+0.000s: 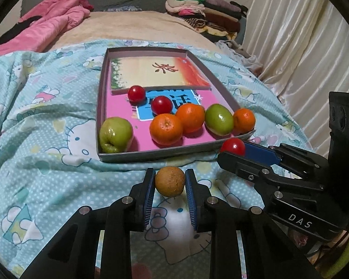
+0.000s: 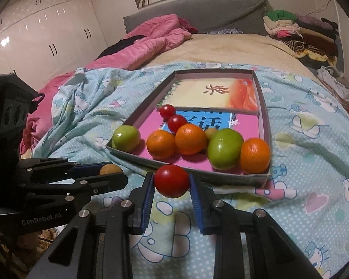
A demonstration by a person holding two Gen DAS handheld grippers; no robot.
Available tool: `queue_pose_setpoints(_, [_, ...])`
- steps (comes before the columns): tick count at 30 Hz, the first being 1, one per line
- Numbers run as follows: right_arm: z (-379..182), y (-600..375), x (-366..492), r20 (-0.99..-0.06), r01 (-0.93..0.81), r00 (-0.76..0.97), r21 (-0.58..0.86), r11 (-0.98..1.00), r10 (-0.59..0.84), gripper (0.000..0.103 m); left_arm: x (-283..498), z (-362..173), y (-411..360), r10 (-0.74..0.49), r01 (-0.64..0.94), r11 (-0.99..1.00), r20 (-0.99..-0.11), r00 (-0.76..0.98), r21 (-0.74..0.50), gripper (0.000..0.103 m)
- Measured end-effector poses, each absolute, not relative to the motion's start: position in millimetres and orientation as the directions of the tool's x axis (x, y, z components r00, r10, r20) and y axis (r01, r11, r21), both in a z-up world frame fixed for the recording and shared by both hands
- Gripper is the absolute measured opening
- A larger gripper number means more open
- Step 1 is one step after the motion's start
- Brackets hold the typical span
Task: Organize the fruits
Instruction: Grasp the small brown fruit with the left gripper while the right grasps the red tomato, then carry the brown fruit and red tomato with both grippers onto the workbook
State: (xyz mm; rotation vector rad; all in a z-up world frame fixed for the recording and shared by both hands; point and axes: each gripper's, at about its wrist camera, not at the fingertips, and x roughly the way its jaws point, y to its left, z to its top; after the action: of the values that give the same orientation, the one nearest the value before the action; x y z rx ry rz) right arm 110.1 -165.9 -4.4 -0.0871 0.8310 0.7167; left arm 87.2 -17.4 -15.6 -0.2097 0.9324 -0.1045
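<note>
Shallow cardboard tray [image 1: 217, 75] on a patterned blue bedsheet [image 1: 46, 121], its low near wall lined inside by two green fruits [image 1: 115, 134], three oranges [image 1: 166, 129] and two cherry tomatoes [image 1: 161, 105], with bare floor toward its far wall and open sheet before the near wall. Left gripper [image 1: 170, 181] just outside the tray's near wall, jaws clamped on a round brown fruit [image 1: 170, 181] clear of the sheet. Right gripper [image 2: 171, 181] beside it at the tray's near right corner, jaws pressed on a third cherry tomato [image 2: 171, 181], level with the wall's rim.
</note>
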Motion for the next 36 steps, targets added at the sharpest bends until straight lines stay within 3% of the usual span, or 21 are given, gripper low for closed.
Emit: queue_pose_setpoints(36, [21.4, -167.5, 113.1, -0.600, -0.620, 0.536, 0.198, 0.759, 0.594, 0.031, 100.9, 5.6, -4.5, -0.141, -0.034, 0.975, -0.732, 0.667, -0.219, 0.026])
